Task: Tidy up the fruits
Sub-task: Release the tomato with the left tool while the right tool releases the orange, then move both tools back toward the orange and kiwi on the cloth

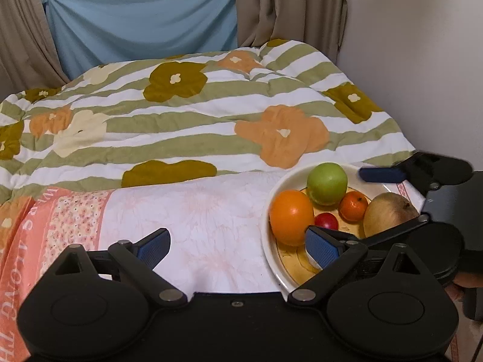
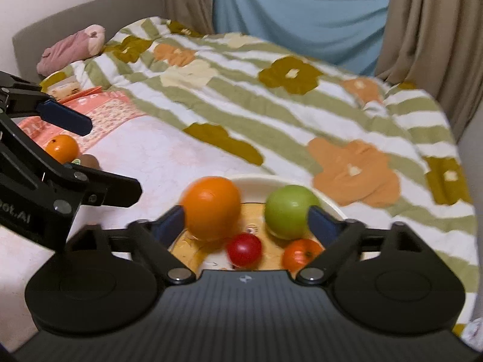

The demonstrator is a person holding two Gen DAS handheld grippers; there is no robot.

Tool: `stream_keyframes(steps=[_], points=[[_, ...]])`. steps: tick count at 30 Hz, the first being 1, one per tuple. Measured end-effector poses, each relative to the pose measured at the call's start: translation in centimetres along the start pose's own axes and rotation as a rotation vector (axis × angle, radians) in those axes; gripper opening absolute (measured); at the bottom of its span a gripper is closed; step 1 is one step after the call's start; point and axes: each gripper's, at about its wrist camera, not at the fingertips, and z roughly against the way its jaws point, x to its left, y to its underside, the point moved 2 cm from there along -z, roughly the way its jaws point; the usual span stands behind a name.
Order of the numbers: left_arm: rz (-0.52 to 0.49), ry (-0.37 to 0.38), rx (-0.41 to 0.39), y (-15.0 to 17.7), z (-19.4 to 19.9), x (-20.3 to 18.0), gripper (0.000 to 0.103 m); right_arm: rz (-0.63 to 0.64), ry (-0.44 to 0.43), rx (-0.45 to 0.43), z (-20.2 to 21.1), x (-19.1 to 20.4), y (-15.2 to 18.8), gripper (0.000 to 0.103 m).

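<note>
apple (image 1: 326, 184) green; orange (image 1: 291, 217) orange; quilt (image 1: 187, 120) green-white stripes, orange flowers; curtain (image 1: 145, 15) blue

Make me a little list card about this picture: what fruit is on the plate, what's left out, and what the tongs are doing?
plate: white rim, on the bed
on plate: big orange, green apple, small orange, red fruit, mango
off plate: another orange and a brown fruit, on the sheet
left tongs: open, empty
right tongs: open, over the plate, empty
</note>
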Motion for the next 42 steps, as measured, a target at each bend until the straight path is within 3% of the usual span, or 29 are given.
stream_keyframes(steps=[18, 27, 33, 42], points=[[-0.012, -0.038, -0.064, 1.6, 5.2, 1.1, 0.098, -0.058, 0.073, -0.029, 6.3, -0.6, 1.1, 0.103], [-0.020, -0.022, -0.127, 3.1, 10.0, 3.4, 0.099, -0.122, 0.159, -0.073, 11.7, 1.4, -0.1, 0.103], [-0.024, -0.063, -0.192, 4.7, 13.2, 5.7, 0.103, -0.231, 0.167, -0.086, 14.3, 3.5, -1.3, 0.103], [-0.071, -0.085, -0.183, 7.0, 14.3, 9.7, 0.103, -0.317, 0.157, -0.119, 15.8, 7.8, -3.1, 0.103]])
